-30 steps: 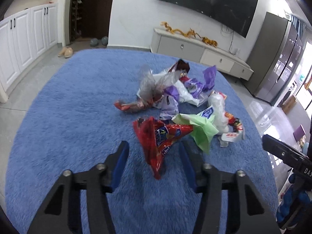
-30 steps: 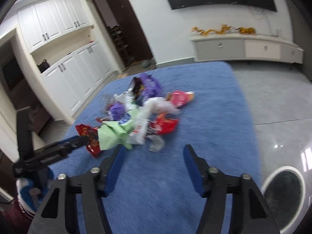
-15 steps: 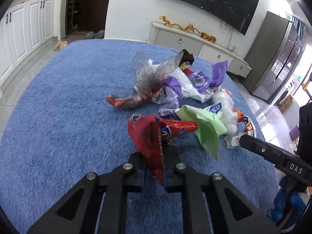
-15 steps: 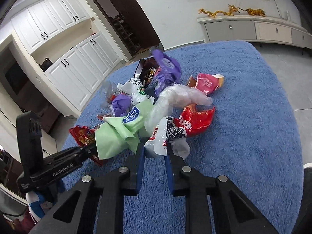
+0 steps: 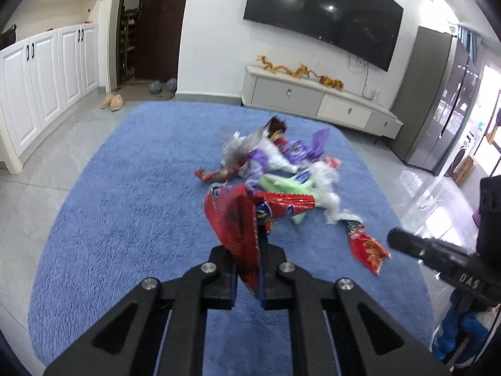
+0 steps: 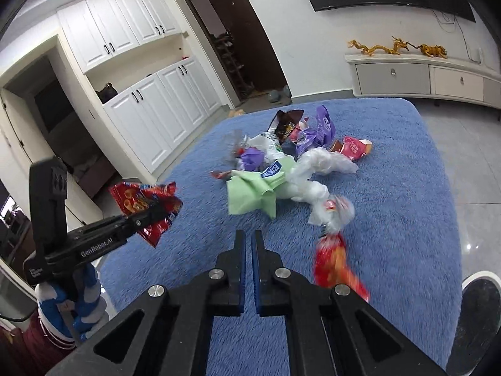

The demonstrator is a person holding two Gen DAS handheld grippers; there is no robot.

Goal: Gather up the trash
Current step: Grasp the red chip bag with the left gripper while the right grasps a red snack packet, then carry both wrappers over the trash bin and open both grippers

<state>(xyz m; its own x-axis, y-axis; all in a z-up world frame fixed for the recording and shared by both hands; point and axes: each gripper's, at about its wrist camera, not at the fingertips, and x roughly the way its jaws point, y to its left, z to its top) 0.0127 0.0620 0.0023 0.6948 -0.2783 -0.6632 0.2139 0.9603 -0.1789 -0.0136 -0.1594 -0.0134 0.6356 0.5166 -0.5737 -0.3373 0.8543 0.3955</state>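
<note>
A heap of trash lies on the blue rug (image 5: 125, 219): a green bag (image 5: 281, 185) (image 6: 250, 194), purple wrappers (image 6: 322, 125) and clear plastic (image 6: 325, 163). My left gripper (image 5: 247, 250) (image 6: 156, 210) is shut on a red snack bag (image 5: 235, 219) (image 6: 137, 197) and holds it up off the rug. My right gripper (image 6: 249, 241) (image 5: 391, 236) has its jaws closing together with nothing between them. A red and white wrapper (image 6: 335, 263) (image 5: 366, 247) shows blurred just right of the right gripper, outside its fingers.
Behind the rug stand a low TV cabinet (image 5: 313, 100) and a dark fridge (image 5: 438, 100). White cupboards (image 6: 162, 116) line the left wall, with slippers (image 5: 112, 101) near a doorway. A dark round object (image 6: 479, 297) sits on the grey tiles at the right.
Both grippers went from open to shut. The left one closed on the red snack bag and raised it. The right one pinched the red and white wrapper, which now sits outside its jaws.
</note>
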